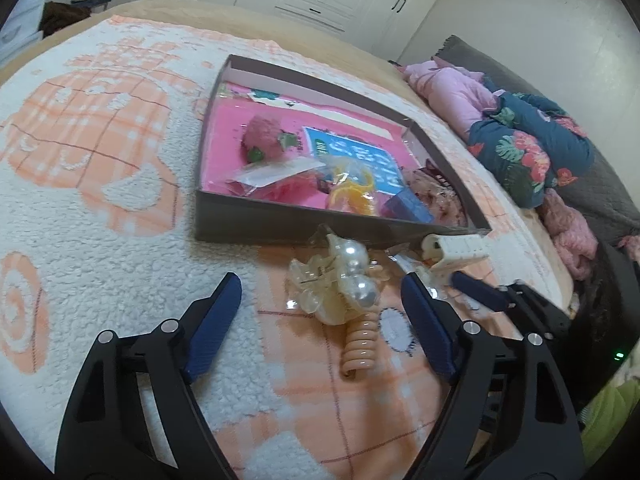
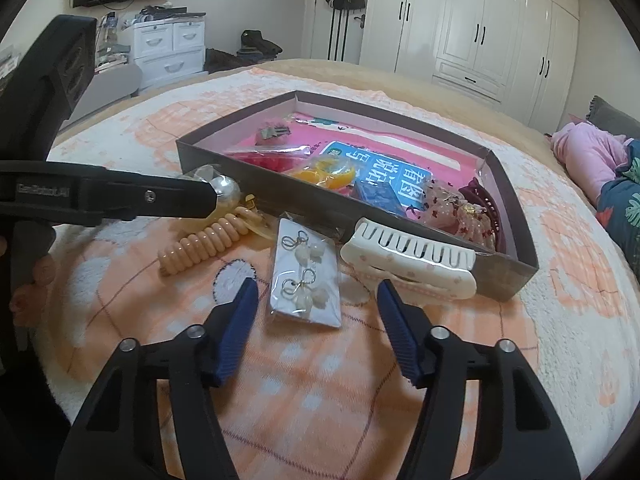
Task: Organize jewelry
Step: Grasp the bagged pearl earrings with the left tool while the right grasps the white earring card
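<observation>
A translucent claw clip with big pearls (image 1: pixel 344 280) lies on the blanket between the fingers of my left gripper (image 1: pixel 320 284), which is open and not touching it. A peach coil hair tie (image 1: pixel 360 344) lies just below the clip. In the right wrist view, a clear packet of earrings (image 2: pixel 304 276) sits between the blue pads of my right gripper (image 2: pixel 316 286), which is open, with a gap on each side. A white toothed claw clip (image 2: pixel 412 264) leans against the dark box (image 2: pixel 280 192), which holds several packets and hair pieces.
The box (image 1: pixel 320 224) rests on an orange-and-white fleece blanket (image 1: pixel 100 160) on a bed. Pink and floral bedding (image 1: pixel 520 148) is piled to the right. The left gripper's black frame (image 2: pixel 100 196) crosses the right wrist view at the left. White wardrobes (image 2: pixel 480 32) stand behind.
</observation>
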`<act>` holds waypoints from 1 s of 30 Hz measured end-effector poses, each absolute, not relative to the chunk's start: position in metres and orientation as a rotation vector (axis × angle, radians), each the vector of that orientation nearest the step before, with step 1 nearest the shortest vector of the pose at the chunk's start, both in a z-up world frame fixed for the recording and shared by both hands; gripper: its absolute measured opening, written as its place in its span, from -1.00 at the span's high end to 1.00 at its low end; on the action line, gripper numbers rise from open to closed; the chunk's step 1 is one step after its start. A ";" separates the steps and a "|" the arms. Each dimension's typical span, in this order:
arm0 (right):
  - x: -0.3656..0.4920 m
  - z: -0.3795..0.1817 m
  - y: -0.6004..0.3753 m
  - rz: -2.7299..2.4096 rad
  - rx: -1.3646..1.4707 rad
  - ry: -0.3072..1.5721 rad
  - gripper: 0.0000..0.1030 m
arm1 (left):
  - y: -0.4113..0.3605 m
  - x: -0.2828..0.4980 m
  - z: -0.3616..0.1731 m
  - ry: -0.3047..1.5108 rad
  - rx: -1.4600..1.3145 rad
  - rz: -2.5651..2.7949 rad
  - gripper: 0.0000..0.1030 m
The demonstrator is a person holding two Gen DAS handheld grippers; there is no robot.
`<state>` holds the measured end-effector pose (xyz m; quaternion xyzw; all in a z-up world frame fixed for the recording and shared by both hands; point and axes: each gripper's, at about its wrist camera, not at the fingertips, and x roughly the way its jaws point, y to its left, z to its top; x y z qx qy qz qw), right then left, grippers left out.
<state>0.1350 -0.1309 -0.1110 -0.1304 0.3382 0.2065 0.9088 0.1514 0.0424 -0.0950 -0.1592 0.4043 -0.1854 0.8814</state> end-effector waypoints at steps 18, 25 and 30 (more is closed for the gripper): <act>0.137 -0.113 -0.131 0.468 -0.218 0.708 0.35 | 0.034 0.160 -0.098 0.872 -0.338 -0.394 0.32; 0.128 -0.107 -0.136 0.517 -0.181 0.700 0.35 | 0.042 0.148 -0.085 0.809 -0.287 -0.349 0.32; 0.121 -0.100 -0.136 0.539 -0.170 0.686 0.35 | 0.050 0.141 -0.079 0.781 -0.273 -0.315 0.32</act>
